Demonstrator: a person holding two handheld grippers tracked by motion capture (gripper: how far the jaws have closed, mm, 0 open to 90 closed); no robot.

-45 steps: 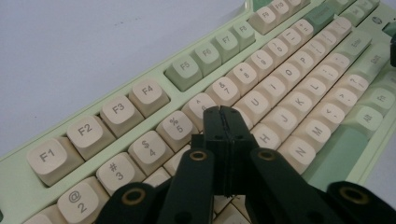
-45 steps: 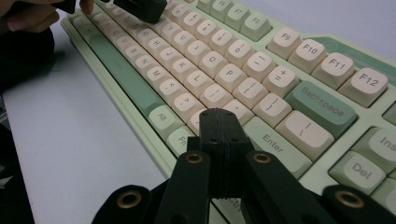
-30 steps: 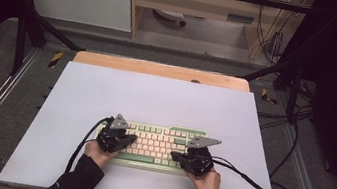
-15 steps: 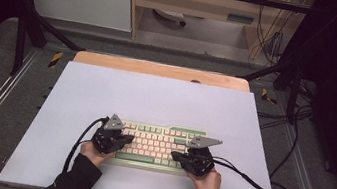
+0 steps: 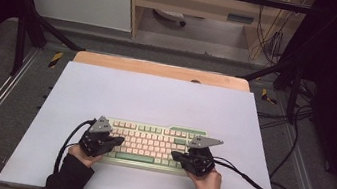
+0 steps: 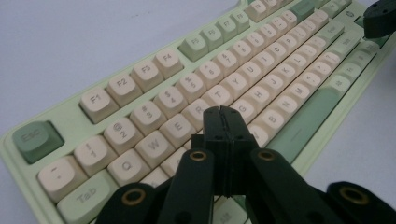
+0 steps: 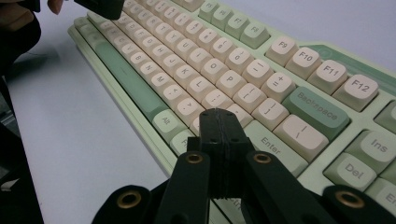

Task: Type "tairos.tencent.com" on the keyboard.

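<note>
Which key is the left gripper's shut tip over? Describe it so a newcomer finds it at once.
On the white mat lies a pale green keyboard. The left gripper, jaws shut, points at its left letter block, just past the cream E key, in the top letter row, unlike the dark green Esc.

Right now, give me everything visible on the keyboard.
The keyboard is a pale green plastic-looking case with cream keycaps and darker green Esc, Backspace and spacebar, legends readable. It lies flat near the front of the white table sheet, long side toward the person. The shut left gripper and right gripper hover over its two ends; contact can't be told.
</note>
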